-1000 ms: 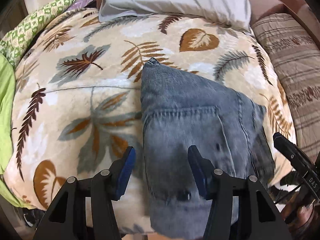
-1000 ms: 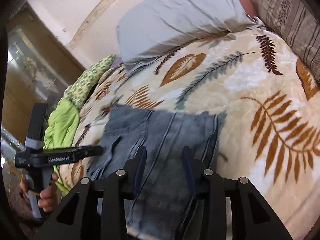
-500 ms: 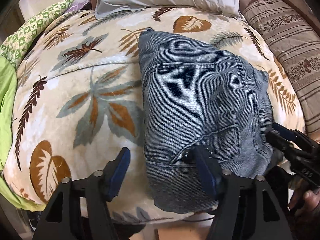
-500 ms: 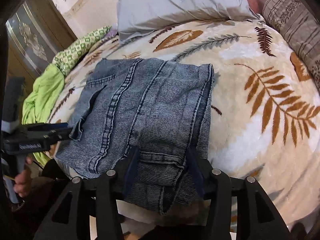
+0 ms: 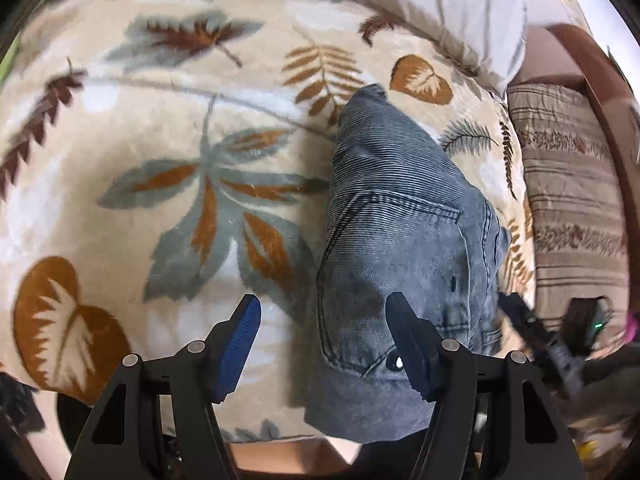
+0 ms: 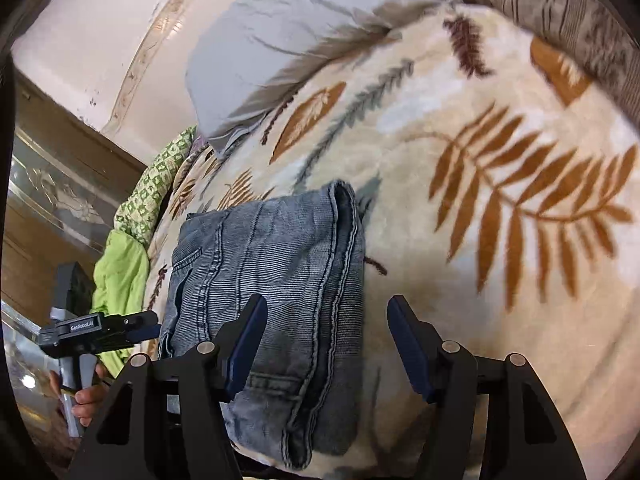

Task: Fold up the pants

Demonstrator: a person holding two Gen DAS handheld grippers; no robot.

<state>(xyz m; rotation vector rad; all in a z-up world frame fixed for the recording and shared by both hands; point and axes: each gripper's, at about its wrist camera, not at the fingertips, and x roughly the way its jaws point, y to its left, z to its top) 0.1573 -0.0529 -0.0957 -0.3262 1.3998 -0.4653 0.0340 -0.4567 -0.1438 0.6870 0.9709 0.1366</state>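
Now folded jeans [image 5: 396, 240] lie lengthwise toward pillow [image 5: 440, 12]; both grippers' jaws apart, empty.

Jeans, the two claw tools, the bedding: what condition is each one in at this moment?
jeans: folded into a compact bundle, lying on the blanket, not gripped.
left gripper: open, empty, at the bundle's near edge.
right gripper: open, empty, over the bundle's right edge.
leaf-print blanket: spread flat over the bed.
grey pillow: lying at the far end, wrinkled.
green cloth: bunched at the bed's side.
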